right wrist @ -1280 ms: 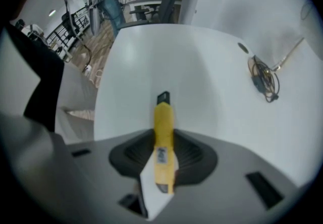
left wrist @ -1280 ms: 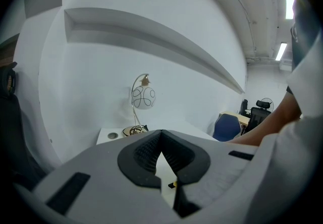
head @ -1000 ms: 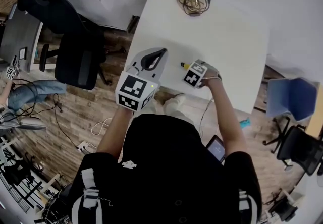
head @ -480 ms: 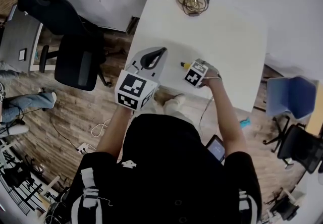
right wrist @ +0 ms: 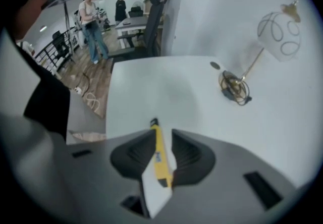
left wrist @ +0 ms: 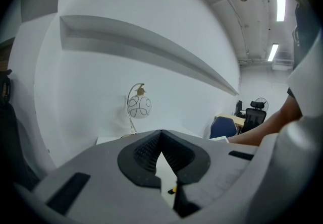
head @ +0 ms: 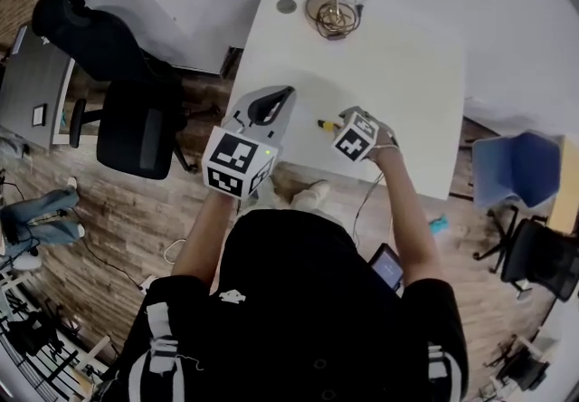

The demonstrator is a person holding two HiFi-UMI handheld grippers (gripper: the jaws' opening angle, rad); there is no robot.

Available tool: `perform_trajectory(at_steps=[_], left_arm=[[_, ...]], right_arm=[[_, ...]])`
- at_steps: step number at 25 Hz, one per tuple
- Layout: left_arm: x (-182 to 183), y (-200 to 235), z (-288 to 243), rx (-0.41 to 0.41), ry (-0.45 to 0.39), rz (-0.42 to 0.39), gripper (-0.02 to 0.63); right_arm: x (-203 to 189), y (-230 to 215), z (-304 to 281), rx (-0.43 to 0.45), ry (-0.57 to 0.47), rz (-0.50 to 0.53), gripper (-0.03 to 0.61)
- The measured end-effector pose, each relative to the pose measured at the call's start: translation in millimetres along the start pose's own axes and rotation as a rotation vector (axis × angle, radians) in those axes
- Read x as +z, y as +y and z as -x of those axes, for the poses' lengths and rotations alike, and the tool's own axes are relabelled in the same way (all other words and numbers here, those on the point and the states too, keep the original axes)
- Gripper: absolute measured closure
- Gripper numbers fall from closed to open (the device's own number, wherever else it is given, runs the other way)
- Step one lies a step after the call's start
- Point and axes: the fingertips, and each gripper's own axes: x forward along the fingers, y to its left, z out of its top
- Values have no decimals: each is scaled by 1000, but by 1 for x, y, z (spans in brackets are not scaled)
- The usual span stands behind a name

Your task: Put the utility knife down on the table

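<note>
Clenched in a person's right tool (right wrist: 162,136), a yellow, black-tipped utility knife (right wrist: 159,157) sits slantwise between the dark ribbed pads over the white rectangular surface (head: 398,74), near its front edge. Whether the knife touches the surface cannot be told. The left tool (left wrist: 161,140), pads pressed together and empty, hangs nearby at the surface's front-left edge.

In the head view the right hand-held gripper (head: 338,125) covers most of the utility knife (head: 323,125). Only its yellow tip shows, and whether it touches the worktop (head: 398,74) cannot be told. In the left gripper view the left hand-held gripper (left wrist: 161,133) hides the table lamp (left wrist: 139,107) base and all but a speck of the utility knife (left wrist: 174,188).
</note>
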Motion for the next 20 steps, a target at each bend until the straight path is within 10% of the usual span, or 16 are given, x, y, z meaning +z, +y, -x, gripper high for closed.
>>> perform_trajectory(at_steps=[20], left_arm=[[72,7,23,22,-154,-86,598]], right_arm=[[123,-61,236,-353,-737,-331,545]])
